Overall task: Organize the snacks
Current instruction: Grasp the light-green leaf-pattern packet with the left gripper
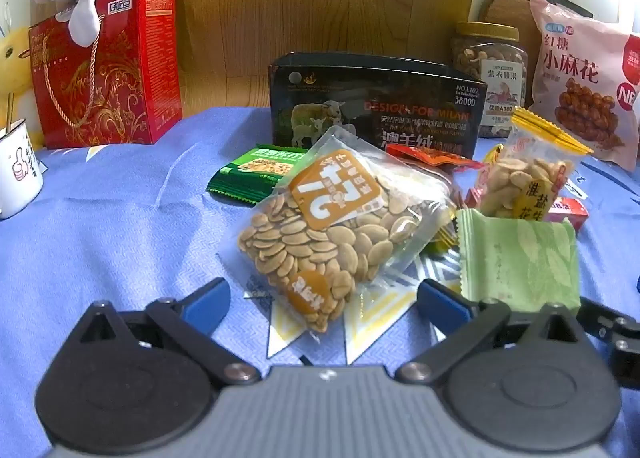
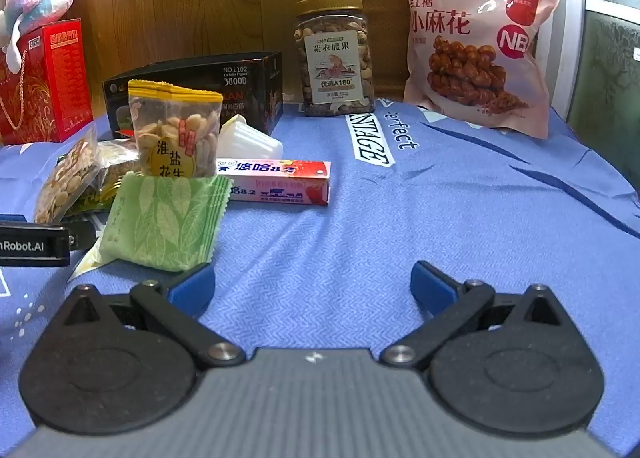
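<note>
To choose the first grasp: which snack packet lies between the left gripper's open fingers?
The clear packet of pale flat seeds with the orange label; the green leaf-pattern packet sits farther right.

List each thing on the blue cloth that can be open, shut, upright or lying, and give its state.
Black box: top open, upright.
Nut jar: lid on, upright.
Pink bag: sealed, propped upright.
Seed packet: sealed, lying tilted.
Peanut packet: sealed, upright.
Candy box: shut, lying flat.
Left gripper: open, empty.
Right gripper: open, empty.
</note>
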Demonstrator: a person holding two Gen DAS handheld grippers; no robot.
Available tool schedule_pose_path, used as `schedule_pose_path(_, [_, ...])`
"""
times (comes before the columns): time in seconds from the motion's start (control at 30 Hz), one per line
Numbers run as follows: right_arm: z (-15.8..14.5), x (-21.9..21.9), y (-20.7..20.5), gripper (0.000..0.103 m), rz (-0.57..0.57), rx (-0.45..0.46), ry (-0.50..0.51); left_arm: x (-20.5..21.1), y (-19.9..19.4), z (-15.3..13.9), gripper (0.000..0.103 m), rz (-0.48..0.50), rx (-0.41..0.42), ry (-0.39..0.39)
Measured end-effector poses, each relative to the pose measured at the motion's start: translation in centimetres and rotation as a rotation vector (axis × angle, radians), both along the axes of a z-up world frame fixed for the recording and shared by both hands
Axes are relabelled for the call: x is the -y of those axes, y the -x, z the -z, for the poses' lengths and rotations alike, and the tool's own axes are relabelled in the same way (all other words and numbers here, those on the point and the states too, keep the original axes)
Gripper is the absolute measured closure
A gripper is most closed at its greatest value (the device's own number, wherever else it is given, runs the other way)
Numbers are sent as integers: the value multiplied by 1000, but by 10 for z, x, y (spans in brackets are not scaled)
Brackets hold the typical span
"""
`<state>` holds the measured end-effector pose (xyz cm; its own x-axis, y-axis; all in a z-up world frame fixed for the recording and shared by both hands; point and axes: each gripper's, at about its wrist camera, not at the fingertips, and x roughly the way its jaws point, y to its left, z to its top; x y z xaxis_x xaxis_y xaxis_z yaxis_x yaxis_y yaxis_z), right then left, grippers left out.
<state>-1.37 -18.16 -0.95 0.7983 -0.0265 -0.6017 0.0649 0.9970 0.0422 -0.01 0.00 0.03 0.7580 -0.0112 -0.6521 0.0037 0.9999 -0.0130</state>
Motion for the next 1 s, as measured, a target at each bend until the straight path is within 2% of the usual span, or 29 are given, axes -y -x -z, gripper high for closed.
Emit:
schedule_pose_path(0.1, [0, 0, 0, 0, 0, 2, 6, 0, 0, 0, 0, 0, 2, 7])
schedule_pose_path(0.23, [0, 0, 0, 0, 0, 0, 5, 6, 7, 0, 0, 23, 4, -31])
schedule_pose_path(0.33, [0, 0, 0, 0, 0, 0, 4, 3, 22, 0, 0, 108, 14, -39])
schedule_pose_path(0.43, [1, 0, 1, 0, -1, 3, 4, -8, 41, -1, 1, 169, 39, -13])
schedule_pose_path(0.5, [1, 0, 5, 0, -3, 15, -4, -24, 52, -7, 13, 165, 59, 49])
schedule_pose_path(0.53, [0, 2, 9, 0, -11, 26, -17, -30, 53, -11, 15, 168, 57, 79])
schedule_pose_path(0.57, [-1, 4, 15, 3, -26, 41, -37, -36, 55, -18, 21, 189, 48, 125])
schedule_pose_path(0.63, [-4, 10, 24, 23, -53, 76, -75, -37, 54, -29, 27, 251, 39, 200])
schedule_pose_path(0.73, [-16, 10, 24, 39, -168, 97, -162, -21, 39, -41, 37, 393, 23, 292])
schedule_pose_path(0.77, [-19, 9, 19, 42, -212, 92, -183, -12, 28, -40, 42, 425, 3, 311])
schedule_pose_path(0.8, [-23, 5, 13, 47, -252, 85, -188, -6, 20, -38, 48, 438, -15, 316])
schedule_pose_path(0.9, [-26, -5, -5, 54, -343, 51, -177, 11, -14, -26, 54, 441, -97, 311])
schedule_pose_path(0.97, [-21, -9, -18, 55, -390, 9, -178, 12, -30, -15, 58, 445, -138, 366])
schedule_pose_path(1.0, [-18, -10, -21, 62, -406, -16, -177, 11, -33, -12, 68, 438, -139, 377])
